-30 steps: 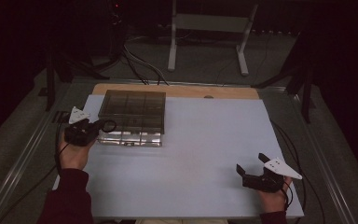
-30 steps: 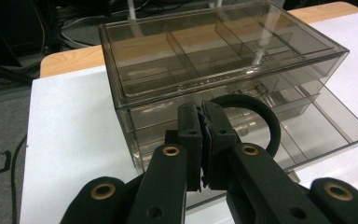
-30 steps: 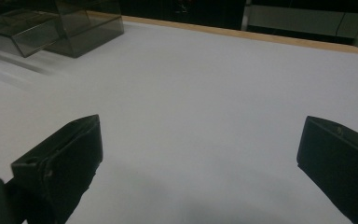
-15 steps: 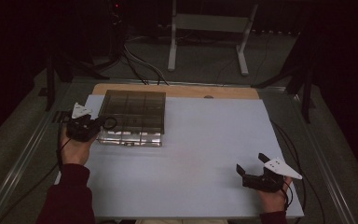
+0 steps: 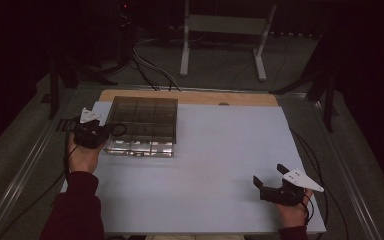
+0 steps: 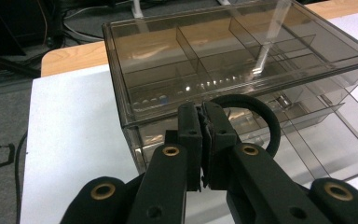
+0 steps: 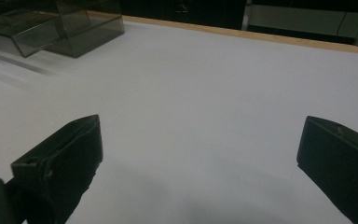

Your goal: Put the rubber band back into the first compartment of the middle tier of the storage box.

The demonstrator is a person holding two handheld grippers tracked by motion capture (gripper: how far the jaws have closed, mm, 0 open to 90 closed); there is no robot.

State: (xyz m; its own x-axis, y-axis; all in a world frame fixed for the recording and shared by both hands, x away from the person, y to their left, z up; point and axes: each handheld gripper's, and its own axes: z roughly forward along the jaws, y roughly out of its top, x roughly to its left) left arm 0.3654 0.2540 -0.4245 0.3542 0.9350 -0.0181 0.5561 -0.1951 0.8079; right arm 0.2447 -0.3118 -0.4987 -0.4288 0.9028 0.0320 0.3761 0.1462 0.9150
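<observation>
My left gripper (image 6: 204, 122) pinches a black ring (image 6: 256, 112) tight, right against the clear box (image 5: 142, 125) near the table's (image 5: 205, 165) far left corner. My right gripper (image 5: 270, 181) rests wide open by the near right corner.

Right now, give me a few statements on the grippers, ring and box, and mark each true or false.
1. The left gripper is shut on a black ring. True.
2. The right gripper is shut. False: its jaws stand wide apart over bare table.
3. The box is see-through, with compartments. True.
4. The box sits by the right gripper. False: it sits by the left one.
5. The right gripper holds the ring. False: it holds nothing.
</observation>
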